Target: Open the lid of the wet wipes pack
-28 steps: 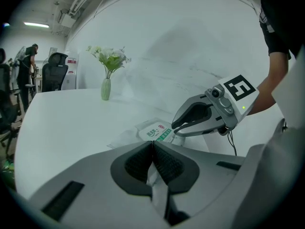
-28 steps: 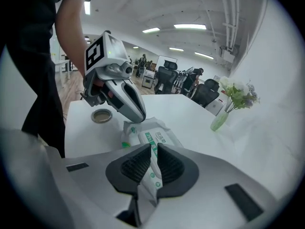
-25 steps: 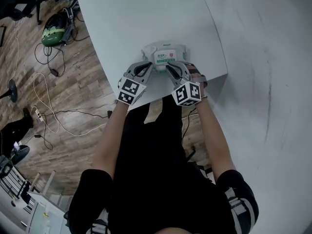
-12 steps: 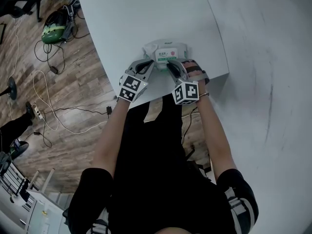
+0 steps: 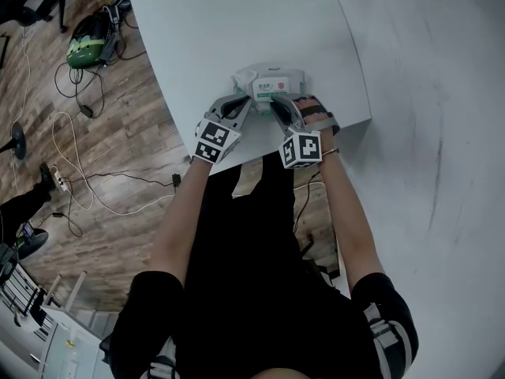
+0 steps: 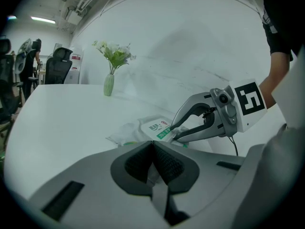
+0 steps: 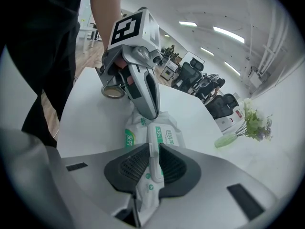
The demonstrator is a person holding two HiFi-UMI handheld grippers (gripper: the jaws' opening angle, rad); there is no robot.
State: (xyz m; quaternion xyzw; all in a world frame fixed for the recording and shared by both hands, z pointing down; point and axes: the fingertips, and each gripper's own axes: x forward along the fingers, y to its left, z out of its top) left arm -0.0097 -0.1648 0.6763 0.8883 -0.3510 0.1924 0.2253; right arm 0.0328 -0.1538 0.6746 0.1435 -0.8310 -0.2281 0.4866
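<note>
Your left tool (image 5: 245, 106) clamped on wipes pack (image 5: 272, 80) end, anchoring it on bench (image 5: 237, 22). Right tool (image 5: 277, 106) pinches lid (image 7: 164, 136) edge, likely set for lift.

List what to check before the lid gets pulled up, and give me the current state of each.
1. Right tongs gripping the lid: ok, shut on its edge.
2. Left tongs anchoring the wet wipes pack: ok, shut on the wrapper at the opposite end.
3. Lid opened: not ok, it looks flat against the pack.
4. Pack supported by the table: ok, it lies on the top, close to the edge nearest the person.
5. Right tongs holding the lid alone, with no wrapper caught: cannot tell.
6. Room around the pack: ok, the vase of flowers stands far back on the table.
</note>
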